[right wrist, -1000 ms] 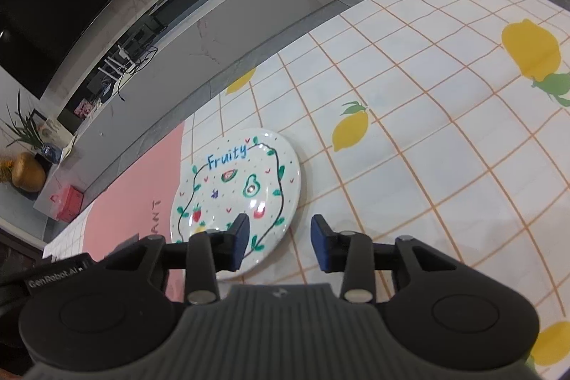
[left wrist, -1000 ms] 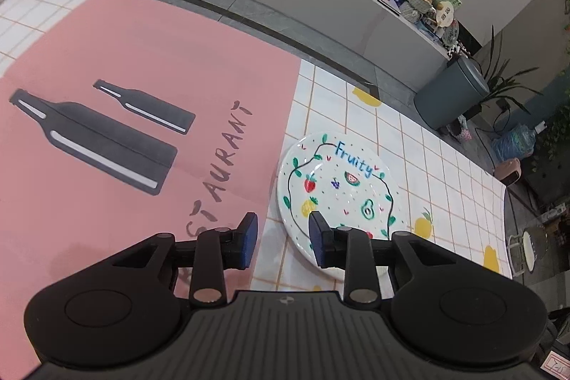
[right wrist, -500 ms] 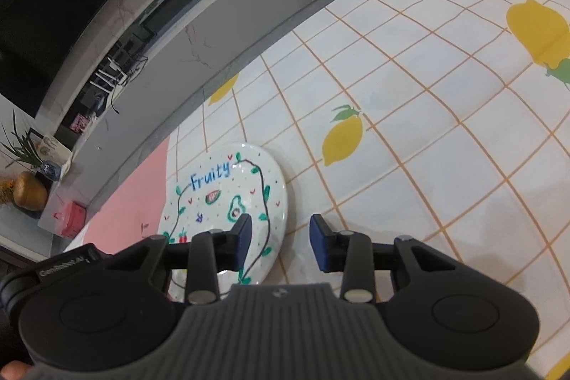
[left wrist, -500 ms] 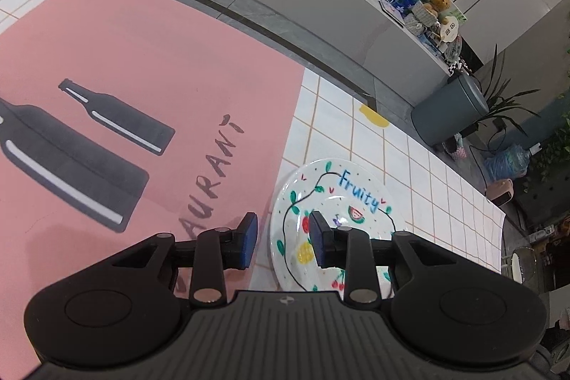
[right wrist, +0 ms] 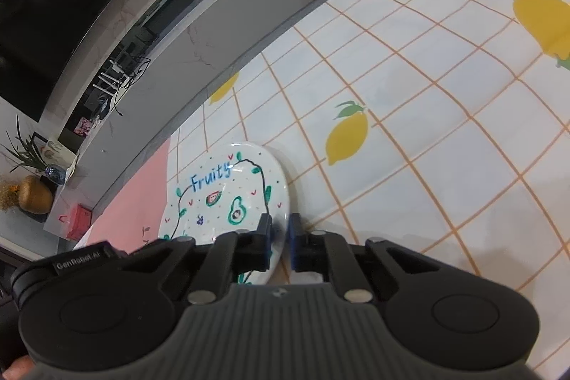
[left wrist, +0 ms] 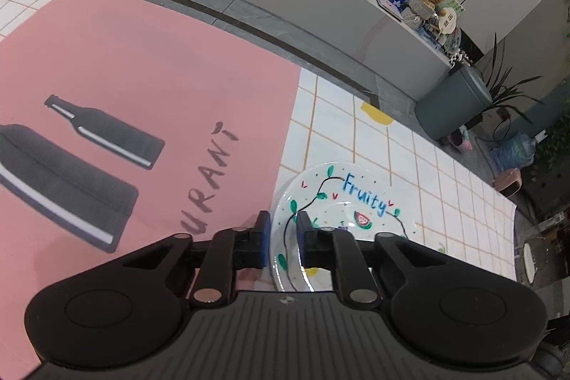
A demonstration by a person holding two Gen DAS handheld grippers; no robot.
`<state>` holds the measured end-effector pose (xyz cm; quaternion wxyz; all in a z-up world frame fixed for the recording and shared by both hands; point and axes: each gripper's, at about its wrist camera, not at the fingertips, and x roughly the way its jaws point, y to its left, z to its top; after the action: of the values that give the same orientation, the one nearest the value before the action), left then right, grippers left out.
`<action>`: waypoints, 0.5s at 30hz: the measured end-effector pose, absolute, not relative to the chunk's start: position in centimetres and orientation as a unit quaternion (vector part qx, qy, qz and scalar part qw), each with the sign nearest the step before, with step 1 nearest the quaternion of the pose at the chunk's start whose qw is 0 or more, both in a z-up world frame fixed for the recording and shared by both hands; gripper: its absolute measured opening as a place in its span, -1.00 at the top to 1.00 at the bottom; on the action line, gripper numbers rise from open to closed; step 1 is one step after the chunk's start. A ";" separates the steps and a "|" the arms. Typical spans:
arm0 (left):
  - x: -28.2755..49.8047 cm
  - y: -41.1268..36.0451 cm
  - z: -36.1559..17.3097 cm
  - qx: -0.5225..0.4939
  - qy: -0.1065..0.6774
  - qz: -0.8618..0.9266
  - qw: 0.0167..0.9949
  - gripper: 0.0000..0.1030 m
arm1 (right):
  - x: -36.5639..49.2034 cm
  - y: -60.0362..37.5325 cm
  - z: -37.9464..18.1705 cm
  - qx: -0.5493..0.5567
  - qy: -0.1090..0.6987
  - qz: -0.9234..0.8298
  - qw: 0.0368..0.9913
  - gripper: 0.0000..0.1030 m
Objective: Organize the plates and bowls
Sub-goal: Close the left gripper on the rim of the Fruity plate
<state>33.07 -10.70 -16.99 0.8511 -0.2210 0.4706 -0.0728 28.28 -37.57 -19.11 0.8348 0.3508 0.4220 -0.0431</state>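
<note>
From the left wrist view: the left gripper is low over the table, its jaws closing with the left rim of the plate between them. One finger sits outside the rim over the pink mat, the other over the plate's painted face. There looks to be a sliver of gap on the inner side, though the angle is too shallow to say whether both pads are pressing yet. The plate lies on the checked tablecloth, just right of the pink mat's edge, the word "Fruity" at its far side.

Now the right wrist view: the right gripper is at the plate's opposite, right-hand rim, near edge. Its jaws are drawn in tight, the rim pinched between the two blue pads. The inner finger covers a bit of the green vine pattern, the outer one hangs over the lemon-print tablecloth. The plate's far edge looks lower than the gripped side, a shadow showing beneath its right rim.
</note>
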 end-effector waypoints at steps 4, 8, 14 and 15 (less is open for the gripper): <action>31.9 -10.7 -16.7 -0.215 0.476 -0.062 0.850 0.76 | 27.7 -37.3 -18.6 0.347 0.439 -0.052 0.827 0.86; 30.4 -10.5 -16.5 -0.223 0.480 -0.054 0.847 0.76 | 26.7 -37.4 -18.1 0.350 0.449 -0.055 0.820 0.86; 30.1 -9.7 -16.9 -0.250 0.481 -0.056 0.838 0.76 | 26.0 -38.4 -19.0 0.386 0.448 -0.039 0.805 0.78; 30.2 -9.5 -16.9 -0.256 0.480 -0.054 0.837 0.75 | 25.9 -38.6 -19.1 0.392 0.446 -0.038 0.804 0.78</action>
<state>30.18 -9.45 -16.92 0.8374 -0.2562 0.4798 -0.0542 25.87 -38.63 -19.10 0.8038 0.3916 0.4462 -0.0381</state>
